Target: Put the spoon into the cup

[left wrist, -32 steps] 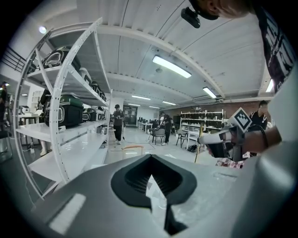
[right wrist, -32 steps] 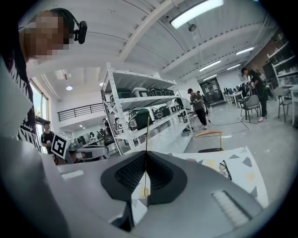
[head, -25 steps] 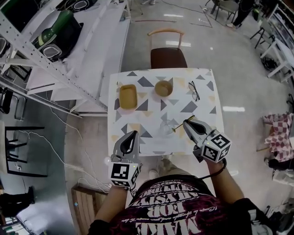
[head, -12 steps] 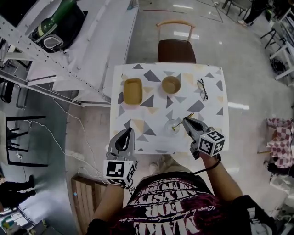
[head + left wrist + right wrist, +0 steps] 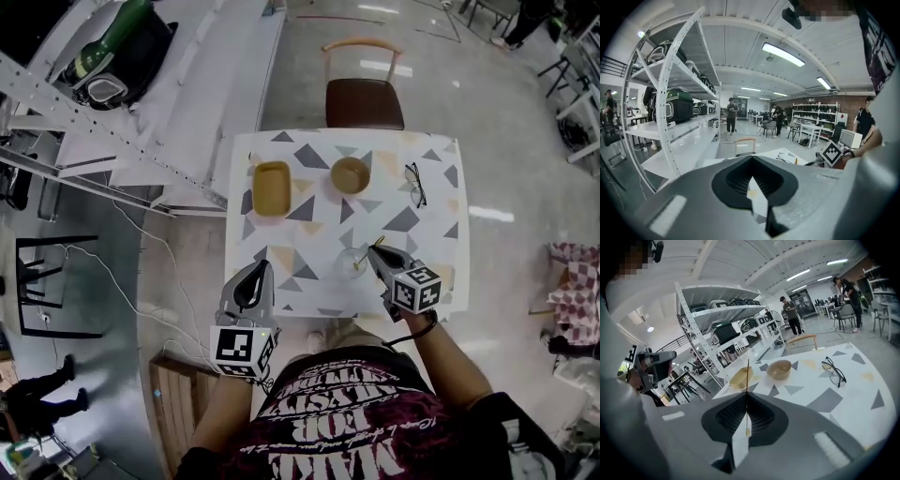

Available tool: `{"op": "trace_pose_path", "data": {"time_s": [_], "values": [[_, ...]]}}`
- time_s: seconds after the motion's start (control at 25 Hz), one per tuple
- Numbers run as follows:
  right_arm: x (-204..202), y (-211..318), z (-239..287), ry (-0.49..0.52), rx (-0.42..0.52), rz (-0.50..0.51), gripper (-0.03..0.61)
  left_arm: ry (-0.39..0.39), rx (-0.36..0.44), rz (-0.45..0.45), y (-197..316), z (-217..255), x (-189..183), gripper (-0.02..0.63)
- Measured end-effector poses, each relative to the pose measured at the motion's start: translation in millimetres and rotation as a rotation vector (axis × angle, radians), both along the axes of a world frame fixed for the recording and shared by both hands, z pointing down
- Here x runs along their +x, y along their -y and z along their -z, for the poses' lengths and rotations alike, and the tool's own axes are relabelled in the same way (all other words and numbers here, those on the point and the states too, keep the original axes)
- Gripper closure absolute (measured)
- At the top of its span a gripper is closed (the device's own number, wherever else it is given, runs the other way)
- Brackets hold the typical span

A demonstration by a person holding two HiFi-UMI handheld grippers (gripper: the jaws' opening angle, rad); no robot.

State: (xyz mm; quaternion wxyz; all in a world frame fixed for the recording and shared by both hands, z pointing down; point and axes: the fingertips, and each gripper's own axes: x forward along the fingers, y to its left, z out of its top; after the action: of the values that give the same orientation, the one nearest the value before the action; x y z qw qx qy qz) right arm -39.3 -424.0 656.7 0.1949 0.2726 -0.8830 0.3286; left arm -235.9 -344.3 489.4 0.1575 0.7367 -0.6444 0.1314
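Right gripper (image 5: pixel 372 250) clamped shut on a thin gold metal spoon (image 5: pixel 747 380), clear glass cup (image 5: pixel 350 262) just left of its tips, left gripper (image 5: pixel 262 266) closed, empty.

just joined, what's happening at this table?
A person works two handheld grippers over a patterned table. The right gripper is shut on a thin spoon, with its far end at the clear cup near the table's front edge. How deep it sits is unclear. The left gripper, shut and empty, hangs by the front left corner.
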Motion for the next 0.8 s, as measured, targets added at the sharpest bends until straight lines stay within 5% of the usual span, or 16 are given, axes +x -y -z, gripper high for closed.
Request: {"op": "trace_pose_path", "data": {"time_s": [0.4,0.8], "values": [[-4.6,-17.6,-29.6,-0.126,0.02,0.138,0.543,0.025,0.018,0.011,19.8,17.0,3.1,0.614],[1.7,-18.9,-48.7,-0.143,-0.043,0.146,0.534,0.035,0.046,-0.014,31.7,27.4,17.3,0.614]]}}
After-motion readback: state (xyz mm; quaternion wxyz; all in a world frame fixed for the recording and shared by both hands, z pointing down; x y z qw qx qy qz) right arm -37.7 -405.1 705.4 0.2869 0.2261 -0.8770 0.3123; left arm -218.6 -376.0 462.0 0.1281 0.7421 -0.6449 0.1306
